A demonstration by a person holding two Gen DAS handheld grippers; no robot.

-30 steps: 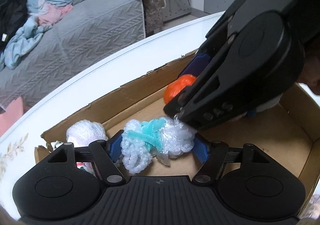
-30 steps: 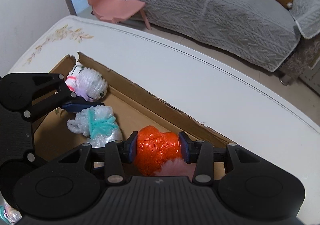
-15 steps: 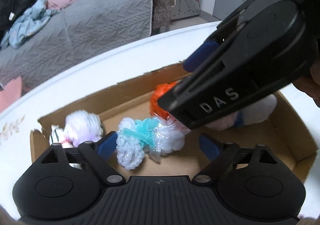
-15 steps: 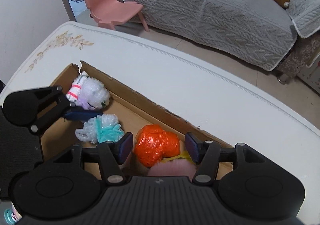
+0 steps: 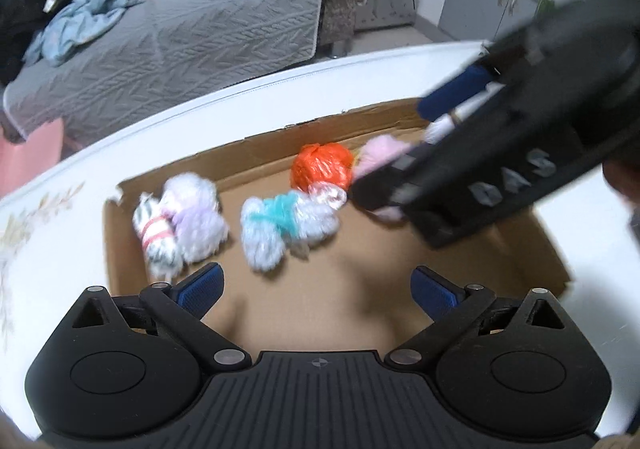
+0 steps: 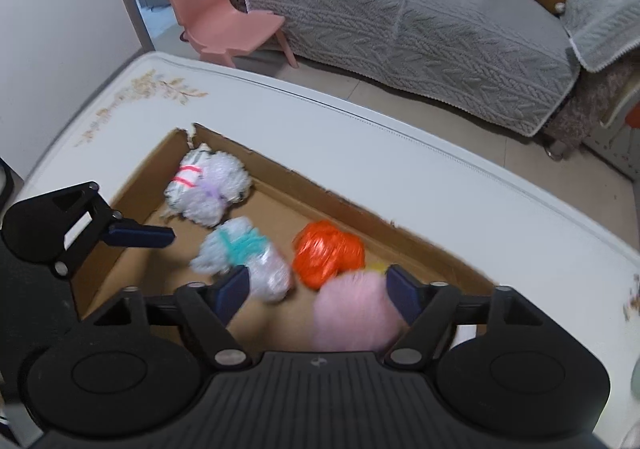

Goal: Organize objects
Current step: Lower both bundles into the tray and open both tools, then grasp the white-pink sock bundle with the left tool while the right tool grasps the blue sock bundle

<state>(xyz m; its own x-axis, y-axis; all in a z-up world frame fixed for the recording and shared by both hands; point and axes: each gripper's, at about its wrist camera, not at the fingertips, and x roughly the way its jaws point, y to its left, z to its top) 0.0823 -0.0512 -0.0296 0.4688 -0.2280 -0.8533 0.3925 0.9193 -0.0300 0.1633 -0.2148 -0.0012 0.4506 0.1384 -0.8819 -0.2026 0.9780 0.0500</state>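
Bundles along cardboard tray's far wall; near floor bare; both grippers wide, empty.

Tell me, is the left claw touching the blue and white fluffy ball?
Apart. In the left wrist view the left claw is open, and bare cardboard box floor shows between its blue pads and the blue and white fluffy ball.

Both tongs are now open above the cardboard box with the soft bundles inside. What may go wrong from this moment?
1. The left tongs and right tongs, jaws just opened with nothing gripped, are close together; they might collide.
2. The cardboard box has low, torn walls; the orange bundle beside the far wall could roll out if nudged.
3. The pink fluffy bundle lies just under the right tongs and might snag.
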